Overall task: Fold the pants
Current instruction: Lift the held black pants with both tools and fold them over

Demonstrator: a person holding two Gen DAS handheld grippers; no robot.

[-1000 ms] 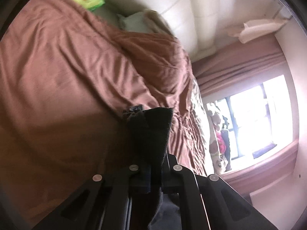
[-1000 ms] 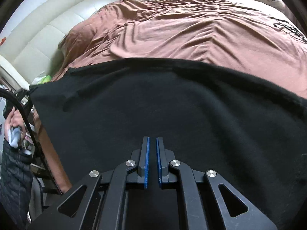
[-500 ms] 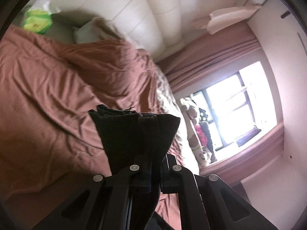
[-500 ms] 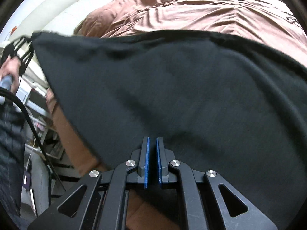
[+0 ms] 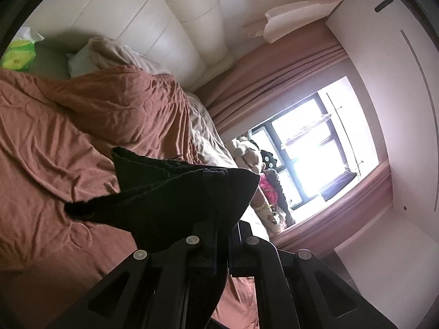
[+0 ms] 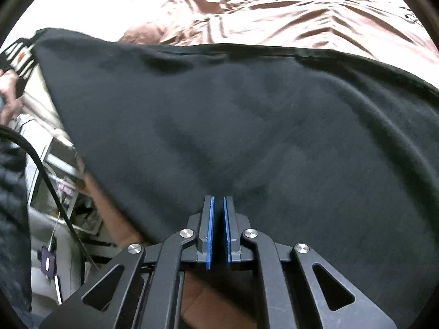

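While the left hand-held gripper (image 5: 219, 235) has its jaws clamped on a bunched corner of the black pants (image 5: 175, 200), that corner stands clear above the rust-brown bedspread (image 5: 55, 142), with folds of dark cloth fanning out from the pinch and a strip hanging down between the gripper's arms. From the right wrist view the pants (image 6: 247, 126) spread as one broad black sheet across the near part of the bed, their upper hem running straight from side to side and their left corner drawn up towards the person's left hand (image 6: 8, 93) at the picture's edge. The right hand-held gripper (image 6: 218, 230) is closed to a thin slit between its blue pads (image 6: 210, 233) (nothing shows between them), its tips at the near edge of the cloth; whether they touch it I cannot tell. Behind the bed rise a cream padded headboard (image 5: 153, 24), a pale pillow (image 5: 104, 54), pink curtains (image 5: 274, 82) and a bright window (image 5: 315, 150) with soft toys (image 5: 263, 181) beside it.
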